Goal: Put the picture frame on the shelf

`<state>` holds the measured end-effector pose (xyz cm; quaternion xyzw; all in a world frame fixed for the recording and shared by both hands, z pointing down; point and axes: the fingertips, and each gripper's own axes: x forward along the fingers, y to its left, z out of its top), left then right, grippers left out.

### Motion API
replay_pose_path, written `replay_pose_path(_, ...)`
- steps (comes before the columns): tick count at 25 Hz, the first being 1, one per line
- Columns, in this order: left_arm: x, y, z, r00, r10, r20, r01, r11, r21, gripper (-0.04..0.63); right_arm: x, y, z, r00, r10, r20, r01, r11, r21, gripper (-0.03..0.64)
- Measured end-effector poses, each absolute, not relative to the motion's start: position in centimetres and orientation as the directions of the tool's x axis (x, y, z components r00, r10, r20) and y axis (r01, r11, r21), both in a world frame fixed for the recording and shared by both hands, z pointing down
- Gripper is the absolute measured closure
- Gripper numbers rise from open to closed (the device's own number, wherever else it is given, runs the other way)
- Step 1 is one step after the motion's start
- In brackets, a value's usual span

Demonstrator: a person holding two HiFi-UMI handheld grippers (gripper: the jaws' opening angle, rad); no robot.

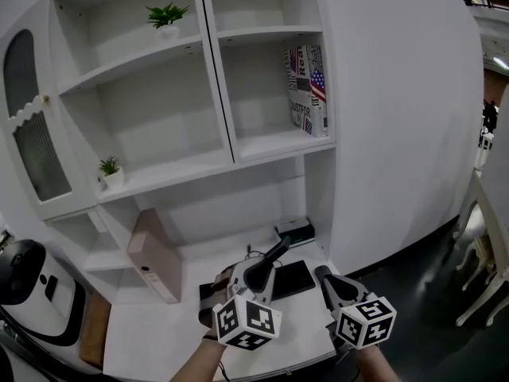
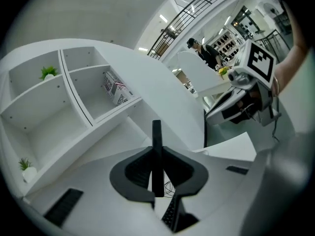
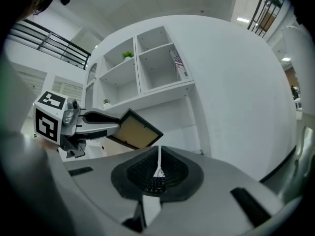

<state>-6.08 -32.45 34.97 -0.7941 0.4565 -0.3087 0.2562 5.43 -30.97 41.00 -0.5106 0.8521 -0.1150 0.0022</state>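
Note:
The picture frame (image 1: 276, 252) is dark-edged with a tan face (image 3: 134, 130). My left gripper (image 1: 262, 273) is shut on it above the white desk, below the shelf unit (image 1: 167, 177). In the left gripper view the frame (image 2: 156, 151) stands edge-on between the jaws (image 2: 156, 181). My right gripper (image 1: 324, 277) hovers just right of it, jaws together with nothing between them (image 3: 158, 168). The right gripper view shows the left gripper (image 3: 106, 124) holding the frame tilted in front of the lower shelves.
Books (image 1: 308, 90) lean in the right middle compartment. Small potted plants (image 1: 167, 14) (image 1: 110, 168) stand on the left shelves. On the desk lie a black pad (image 1: 296, 279), a small box (image 1: 295, 231) and a tan box (image 1: 155, 255). A white device (image 1: 24, 281) stands at left.

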Motion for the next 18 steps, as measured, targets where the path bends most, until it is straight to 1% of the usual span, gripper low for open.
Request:
replay_pose_path(9,-6.3,-33.9,30.9,0.322,-0.921,0.221,-0.504,-0.364,-0.783,0.535,3.0,-33.4,37.9,-0.578,-0.813,0.069,-0.812,0.565,-0.149,0.614)
replay_pose_path(14,-6.4,-34.4,27.8,0.285,-0.942,0.177,-0.453,-0.295,-0.841,0.535,2.4,-34.3,36.1,-0.611,-0.79,0.047,-0.789,0.604,-0.115,0.614)
replay_pose_path(18,-5.9,-34.6,25.0,0.276,-0.952,0.133,-0.42,-0.244,-0.874,0.535,2.0,-34.8,34.5,-0.637,-0.77,0.03,-0.767,0.63,-0.12,0.614)
